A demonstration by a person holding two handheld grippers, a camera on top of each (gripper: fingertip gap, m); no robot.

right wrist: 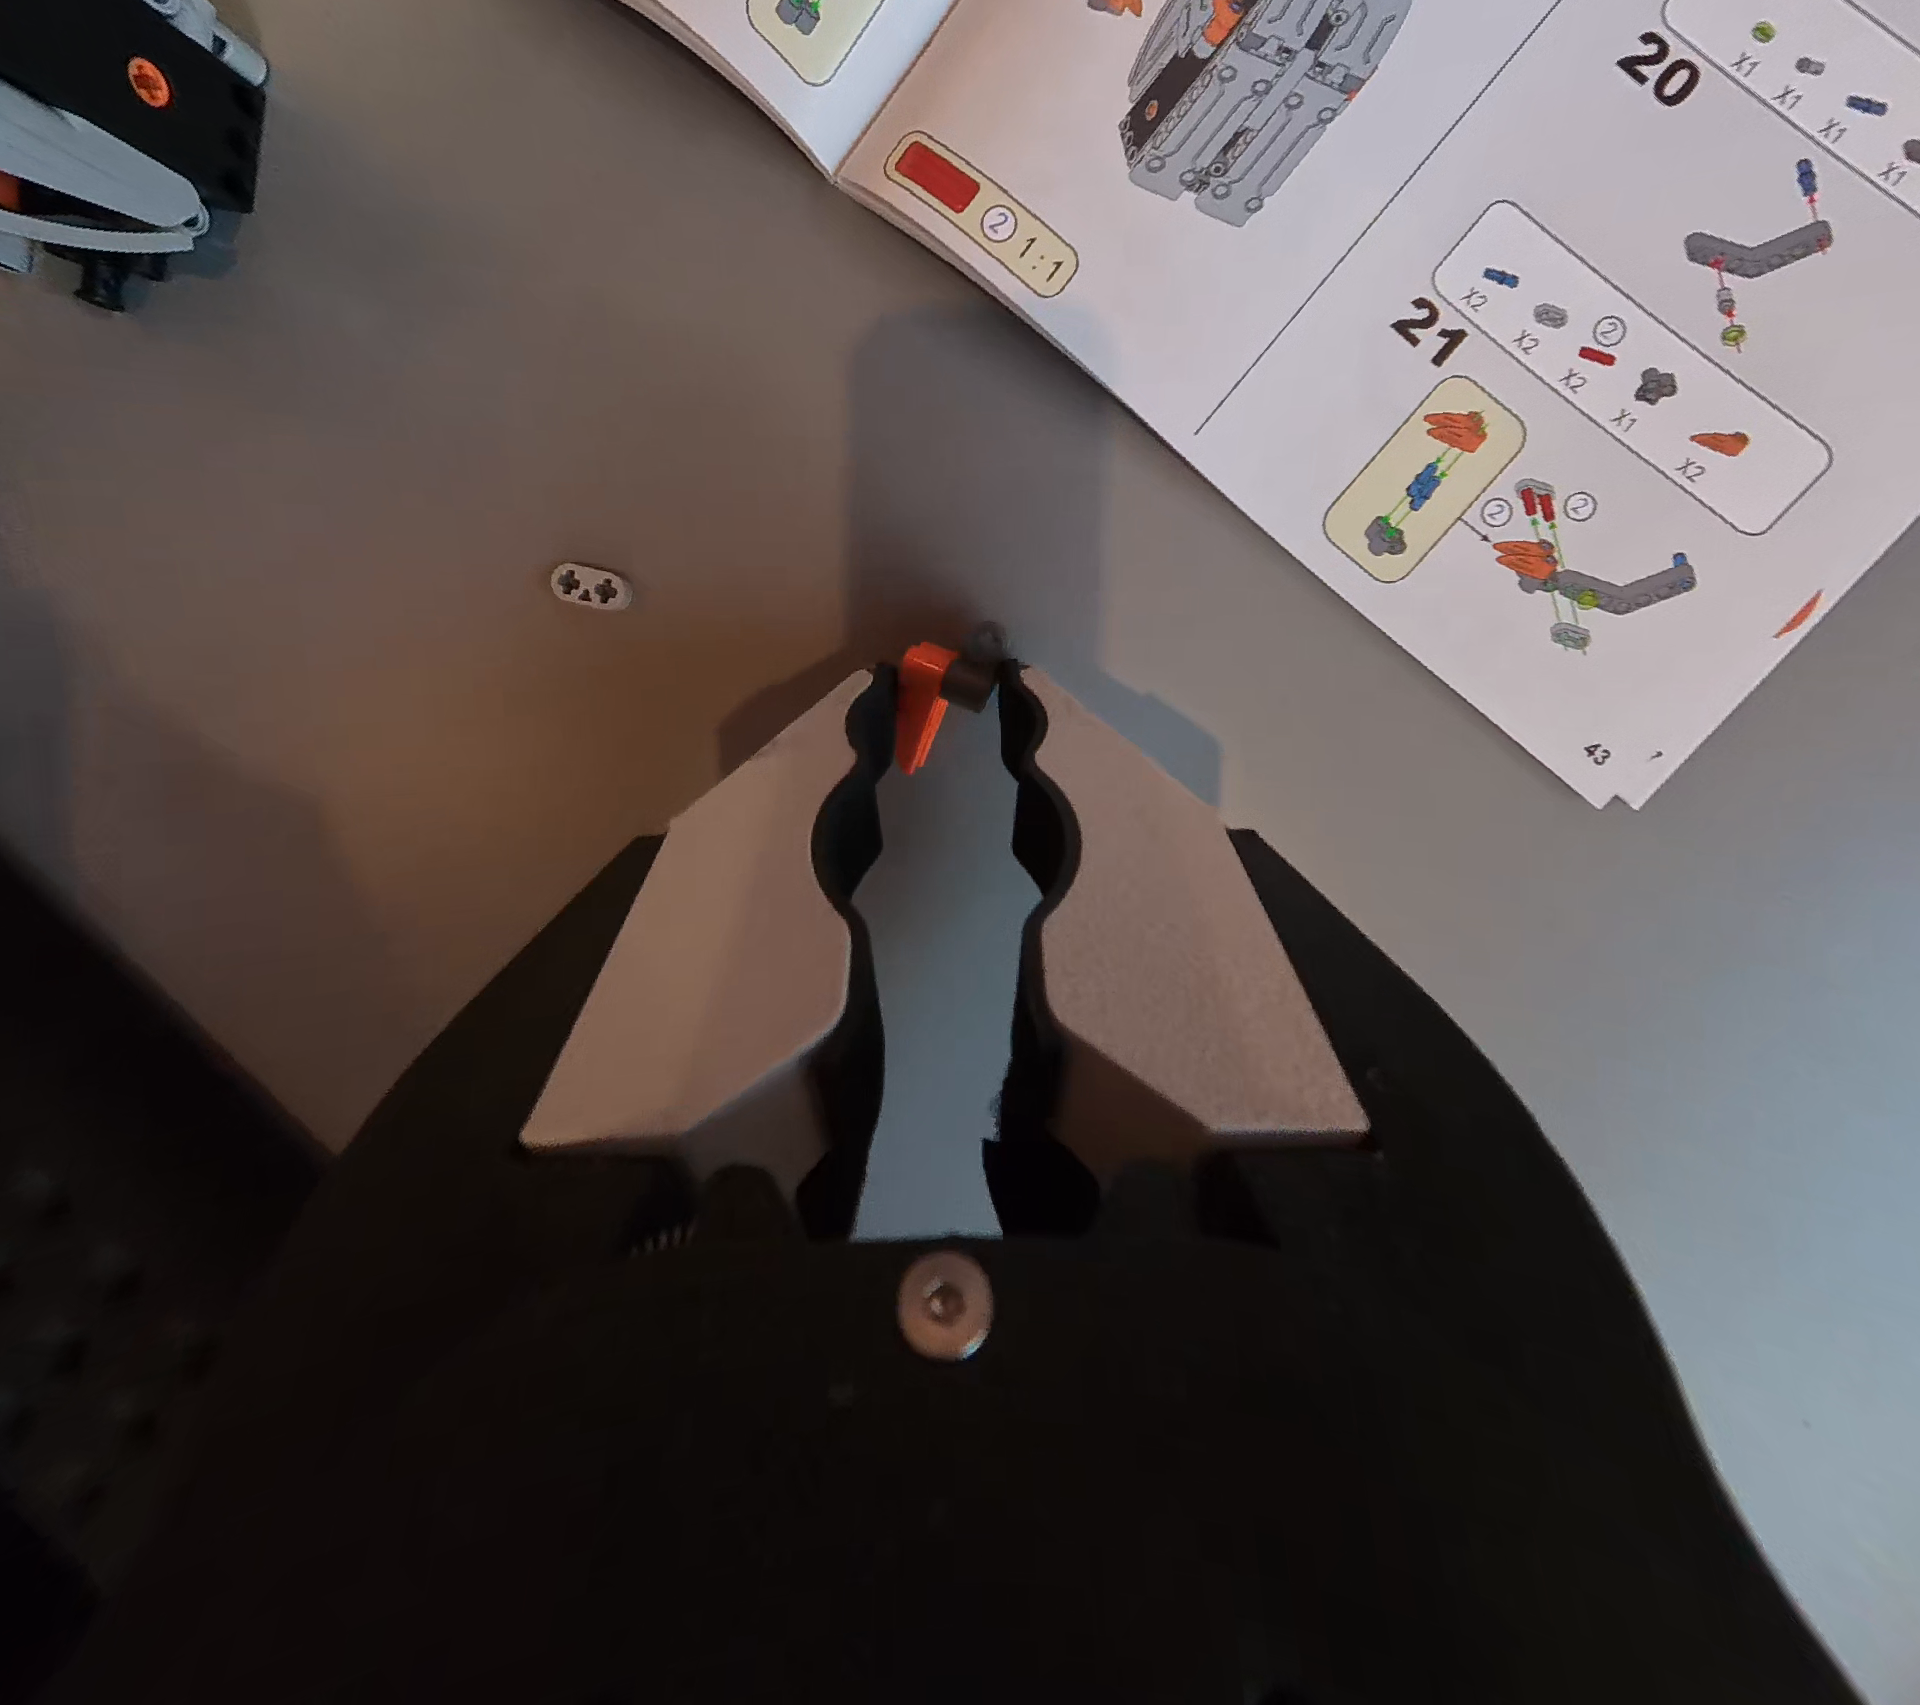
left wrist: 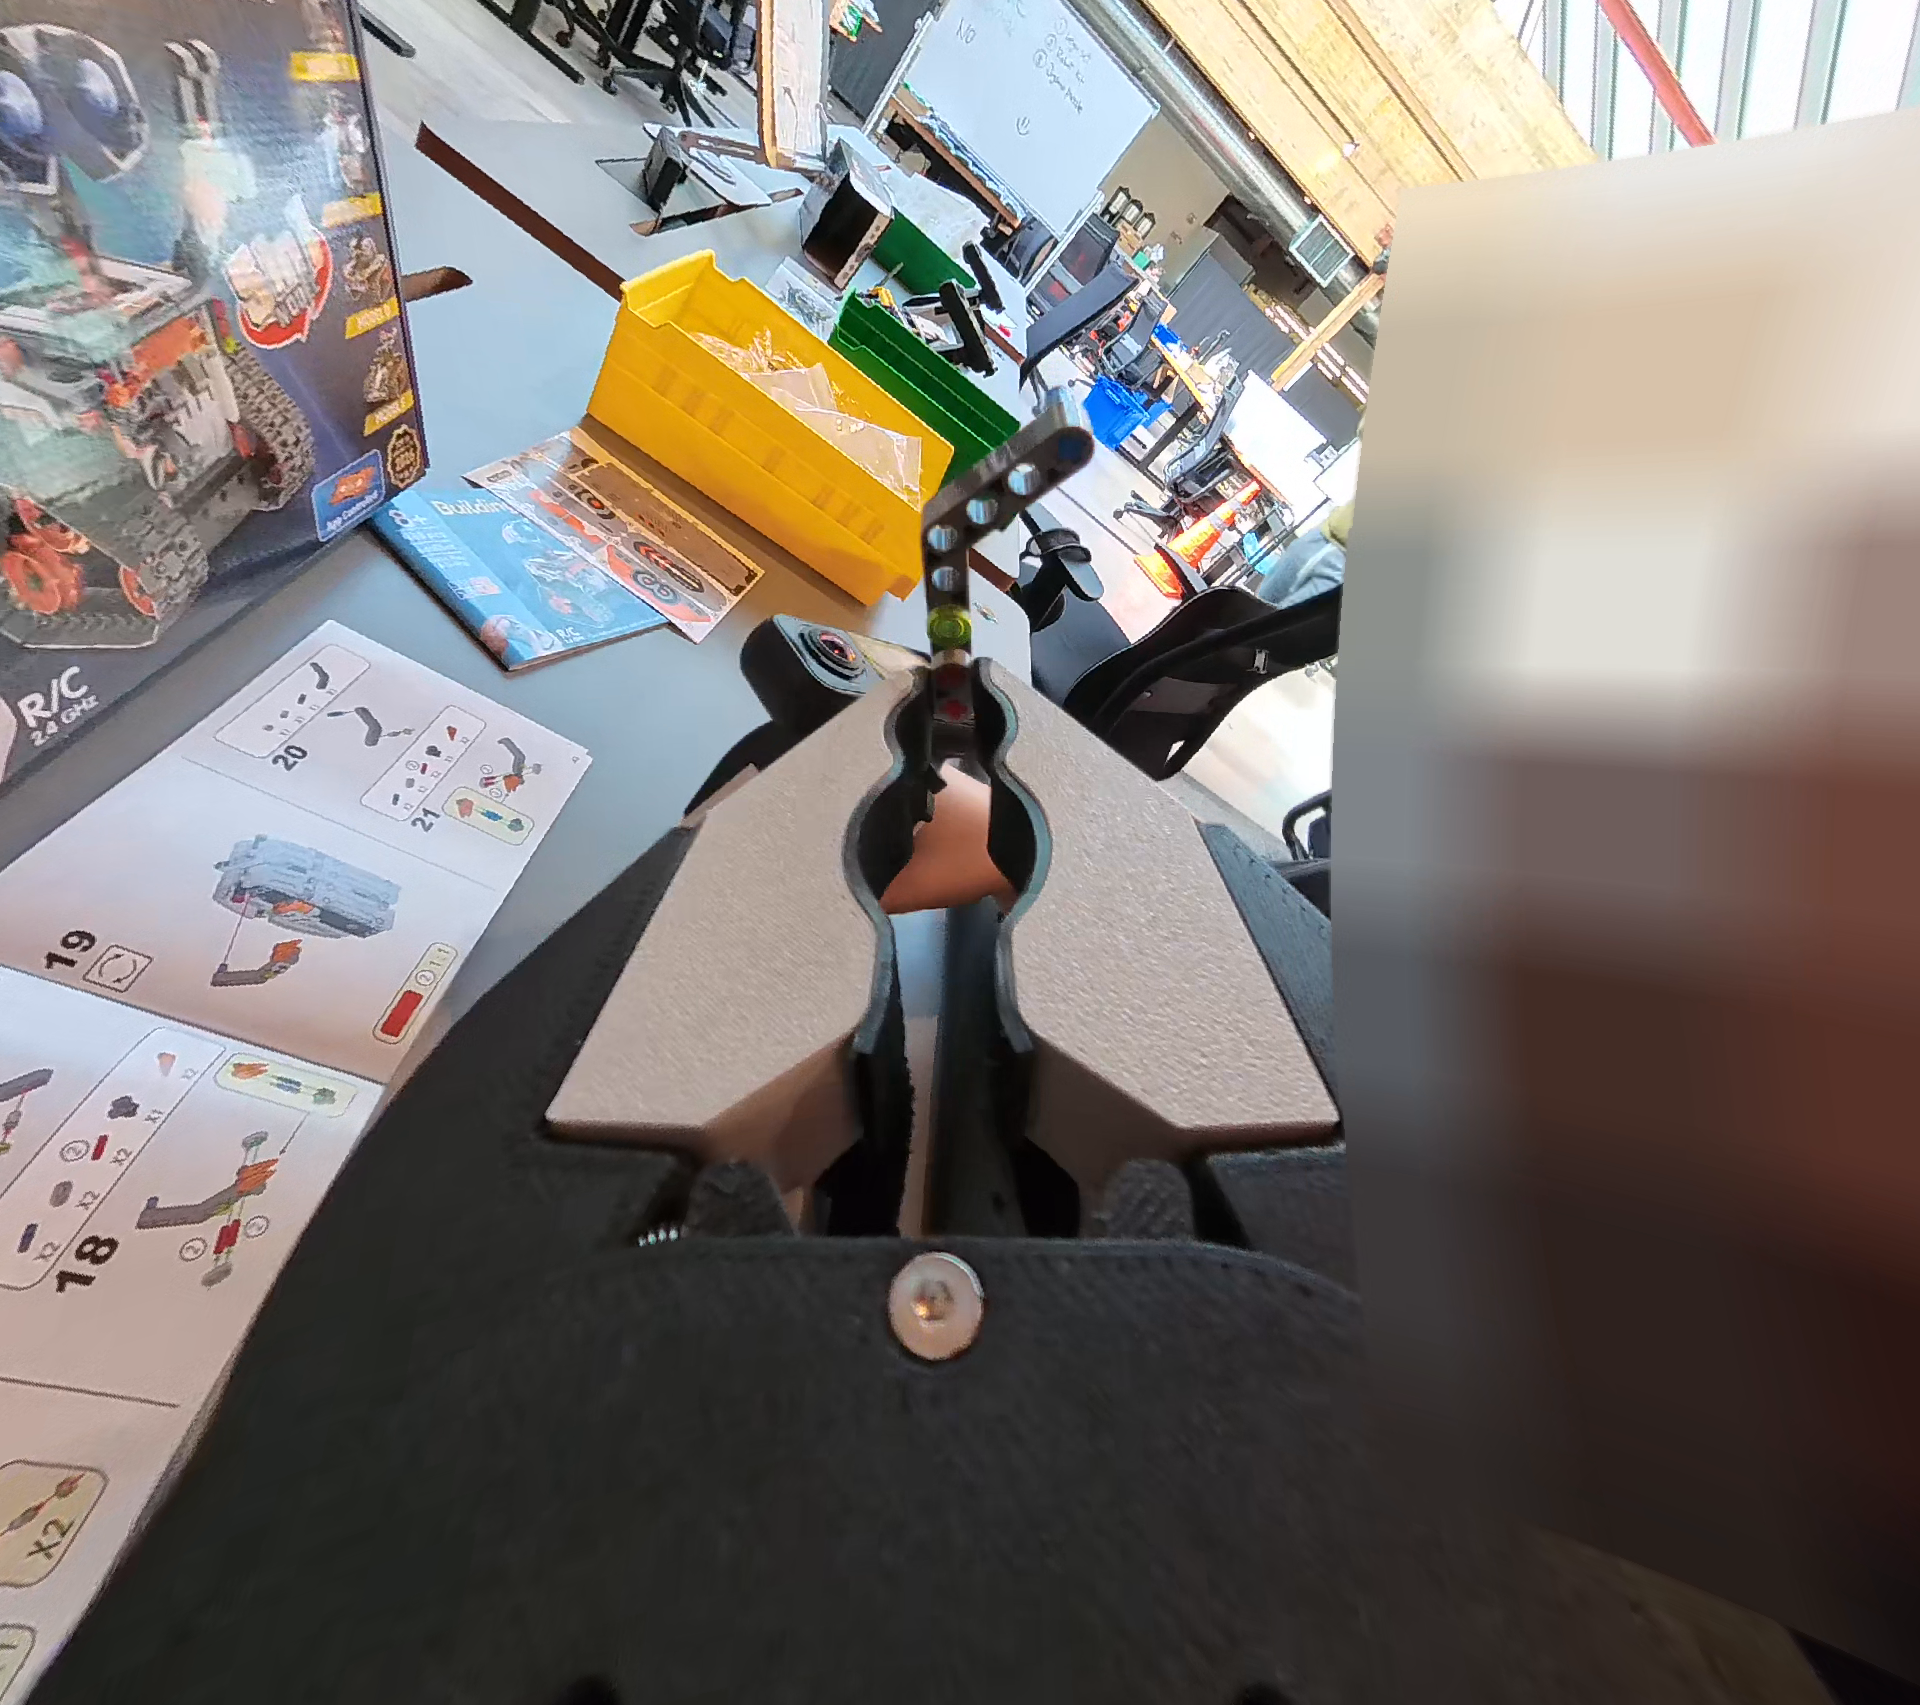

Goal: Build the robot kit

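Note:
My left gripper (left wrist: 948, 699) is shut on a bent dark grey beam (left wrist: 982, 512) with holes, a blue pin at its far end, and a lime bush and red axle near my fingertips. It holds the beam up in the air above the grey table (left wrist: 582, 720). My right gripper (right wrist: 935, 684) is shut on a small assembly of an orange claw piece (right wrist: 920, 705) and a dark grey connector (right wrist: 975, 684), low over the table (right wrist: 520, 408). A small light grey two-hole link (right wrist: 590, 587) lies on the table to the left of the right fingertips.
An open instruction booklet (right wrist: 1403, 221) lies beyond the right gripper, also in the left wrist view (left wrist: 270, 907). A partly built grey and black model (right wrist: 114, 86) sits at far left. A kit box (left wrist: 177, 284), a yellow bin (left wrist: 769, 429), green bins (left wrist: 925, 377) and leaflets (left wrist: 582, 554) stand farther off. Some 25 cm of space lies between my two pairs of fingers.

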